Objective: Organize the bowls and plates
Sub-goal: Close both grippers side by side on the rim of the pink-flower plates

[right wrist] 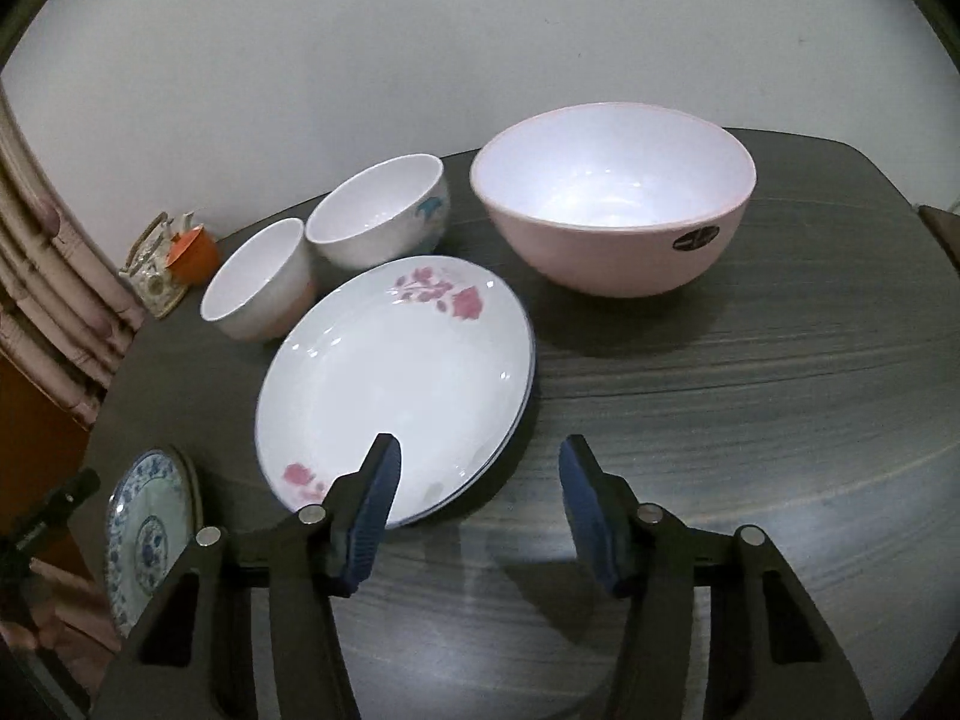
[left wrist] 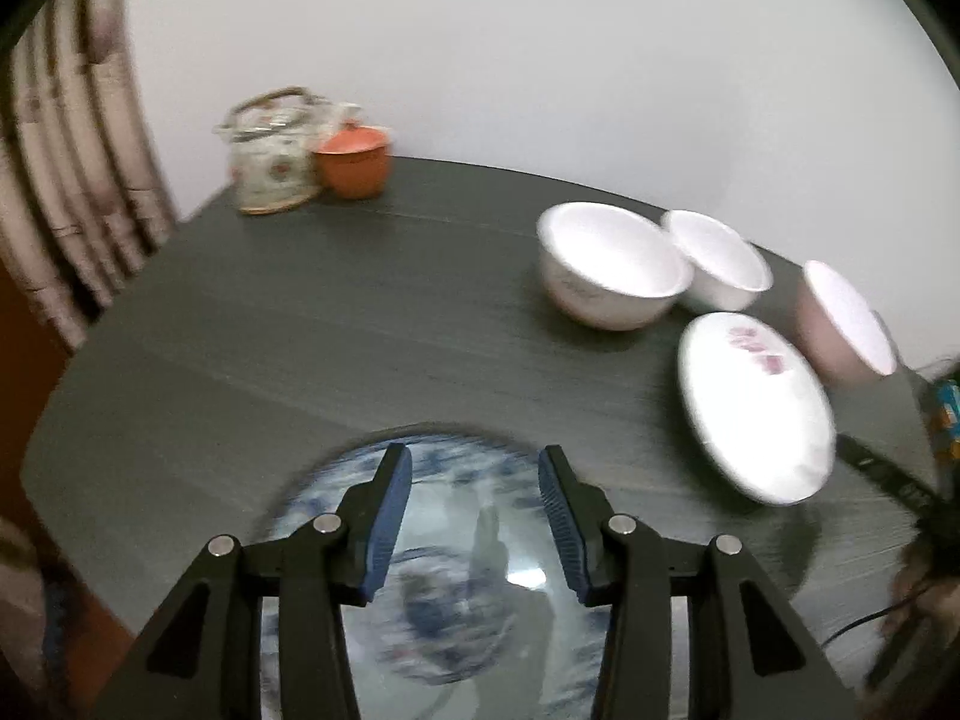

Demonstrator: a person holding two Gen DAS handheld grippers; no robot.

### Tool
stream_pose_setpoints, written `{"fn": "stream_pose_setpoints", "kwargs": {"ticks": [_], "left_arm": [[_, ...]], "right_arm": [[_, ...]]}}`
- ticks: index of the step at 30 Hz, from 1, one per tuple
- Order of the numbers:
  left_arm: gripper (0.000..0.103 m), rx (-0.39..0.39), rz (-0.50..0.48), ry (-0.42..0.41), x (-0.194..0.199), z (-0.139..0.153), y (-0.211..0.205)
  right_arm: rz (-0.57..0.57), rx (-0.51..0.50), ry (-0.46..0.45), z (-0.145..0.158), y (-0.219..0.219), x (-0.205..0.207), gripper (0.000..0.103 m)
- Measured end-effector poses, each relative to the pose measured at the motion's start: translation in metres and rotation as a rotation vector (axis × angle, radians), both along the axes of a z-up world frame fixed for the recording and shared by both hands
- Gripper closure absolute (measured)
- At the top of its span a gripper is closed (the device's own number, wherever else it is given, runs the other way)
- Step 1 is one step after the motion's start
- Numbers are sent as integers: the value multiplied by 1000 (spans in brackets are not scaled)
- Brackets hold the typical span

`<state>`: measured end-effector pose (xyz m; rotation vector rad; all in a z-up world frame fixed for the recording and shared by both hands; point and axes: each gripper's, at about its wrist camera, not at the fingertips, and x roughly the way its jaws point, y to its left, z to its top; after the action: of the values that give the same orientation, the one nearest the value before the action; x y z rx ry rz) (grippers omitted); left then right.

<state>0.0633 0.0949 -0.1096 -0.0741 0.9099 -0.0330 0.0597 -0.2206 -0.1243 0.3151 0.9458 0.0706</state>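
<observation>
In the left wrist view a blue-and-white patterned plate (left wrist: 456,600) lies on the dark table, blurred, right under my left gripper (left wrist: 474,462). That gripper is open with nothing pressed between its pads. In the right wrist view my right gripper (right wrist: 480,450) is open over the near rim of a white plate with pink flowers (right wrist: 396,396), which seems to lie on a second plate. Its left finger overlaps that rim and the pads do not press on it. Behind stand a large pink bowl (right wrist: 612,204) and two small white bowls (right wrist: 378,210) (right wrist: 258,282).
A patterned teapot (left wrist: 270,150) and an orange lidded cup (left wrist: 354,162) stand at the table's far left corner by a curtain (left wrist: 72,150). The dark wood-grain table (right wrist: 750,420) meets a white wall behind. The blue-and-white plate (right wrist: 150,534) sits near the table's left edge.
</observation>
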Motion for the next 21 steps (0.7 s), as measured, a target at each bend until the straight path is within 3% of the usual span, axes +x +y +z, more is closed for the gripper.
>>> {"fn": "stream_pose_setpoints", "kwargs": {"ticks": [10, 21], "left_arm": [[58, -123, -132, 112, 57, -27, -87], [58, -161, -117, 217, 92, -63, -105]], "right_arm": [[13, 25, 40, -18, -18, 28, 65], [38, 75, 51, -30, -28, 51, 73]]}}
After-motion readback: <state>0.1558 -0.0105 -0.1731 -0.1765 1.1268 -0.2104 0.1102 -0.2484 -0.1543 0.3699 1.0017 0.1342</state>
